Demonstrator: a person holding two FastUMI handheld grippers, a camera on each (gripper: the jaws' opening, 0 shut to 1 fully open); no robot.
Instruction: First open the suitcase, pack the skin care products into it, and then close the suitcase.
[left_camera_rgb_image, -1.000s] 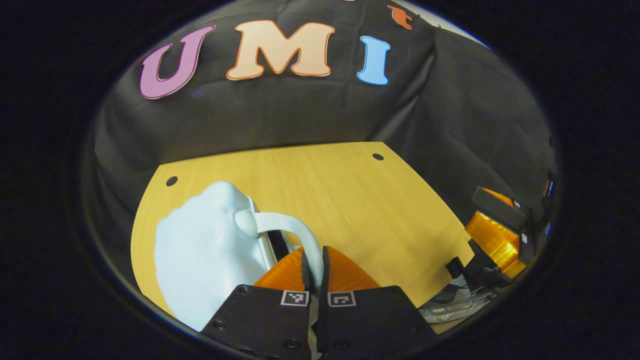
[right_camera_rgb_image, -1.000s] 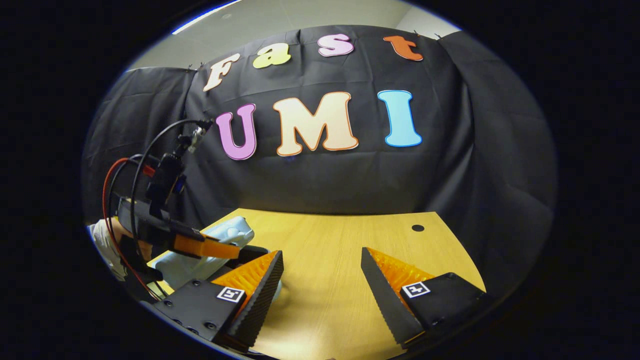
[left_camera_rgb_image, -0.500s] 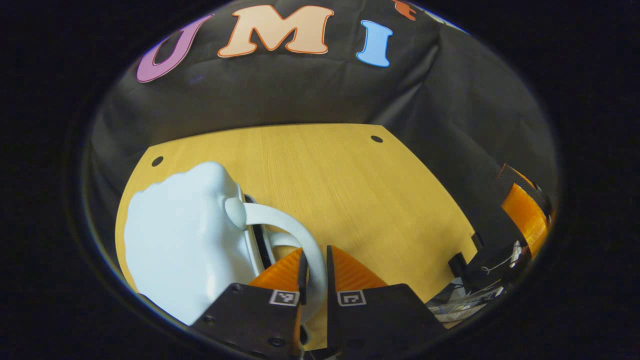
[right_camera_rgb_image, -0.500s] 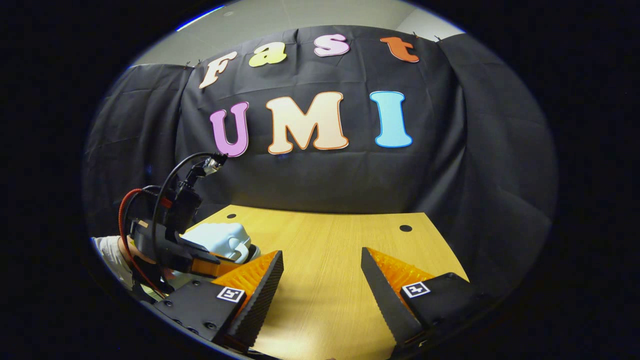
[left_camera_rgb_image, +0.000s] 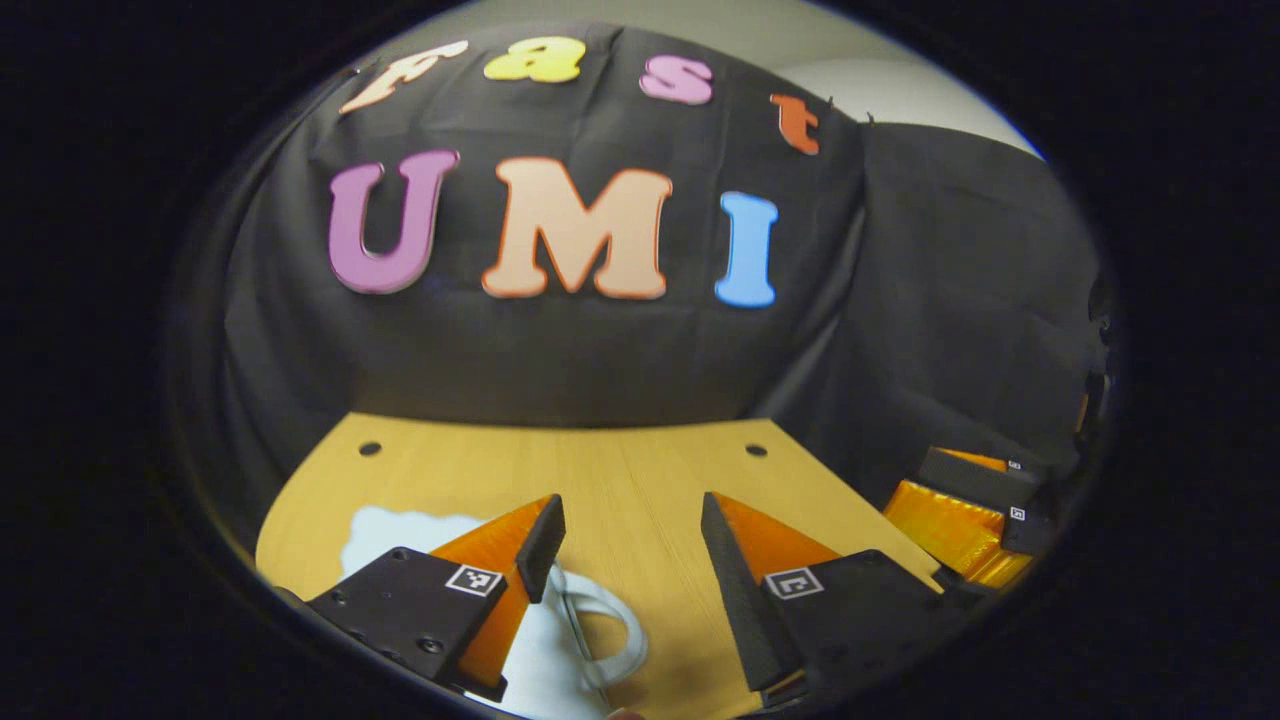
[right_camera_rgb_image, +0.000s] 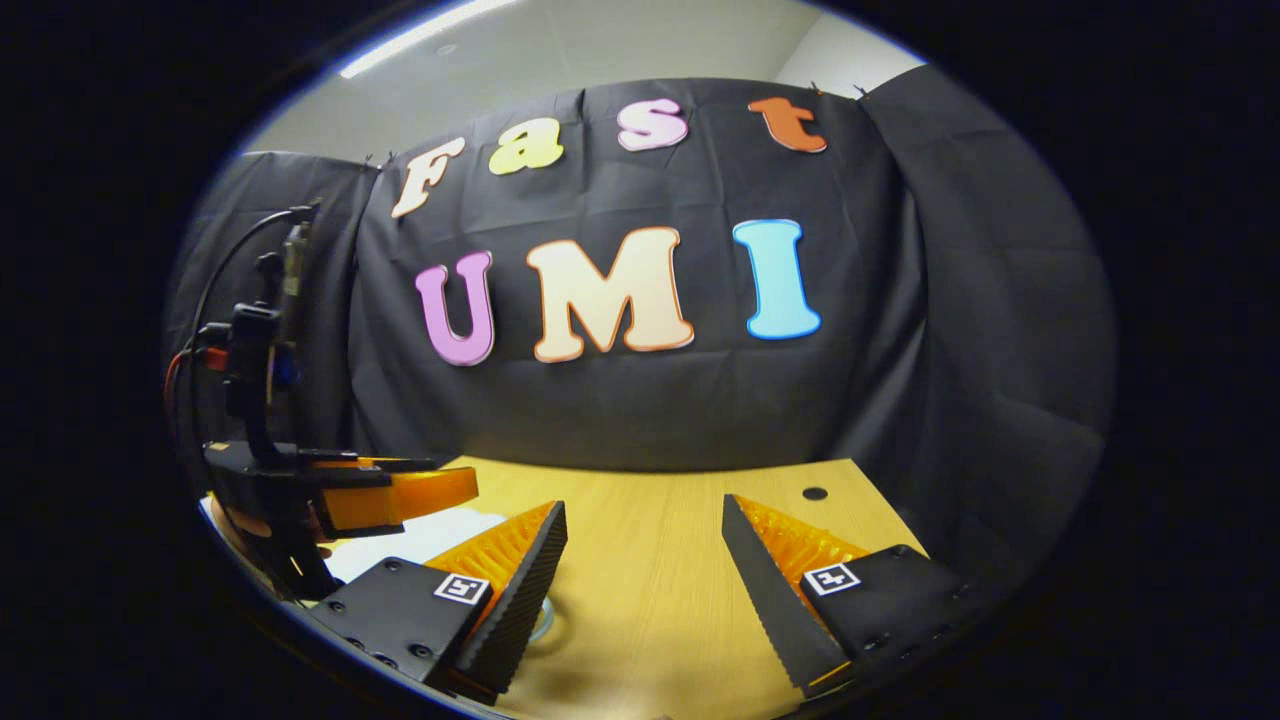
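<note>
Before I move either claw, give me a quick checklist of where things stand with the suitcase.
1. Left claw open: ok, fingers wide apart with nothing between them.
2. Left claw free of the handle: ok, the handle lies below it, ungripped.
3. Suitcase resting on the table: ok, it lies low on the wood.
4. Suitcase fully closed: cannot tell, its seam is hidden behind the left claw.
5. Right claw open and empty: ok, it is over bare table.
</note>
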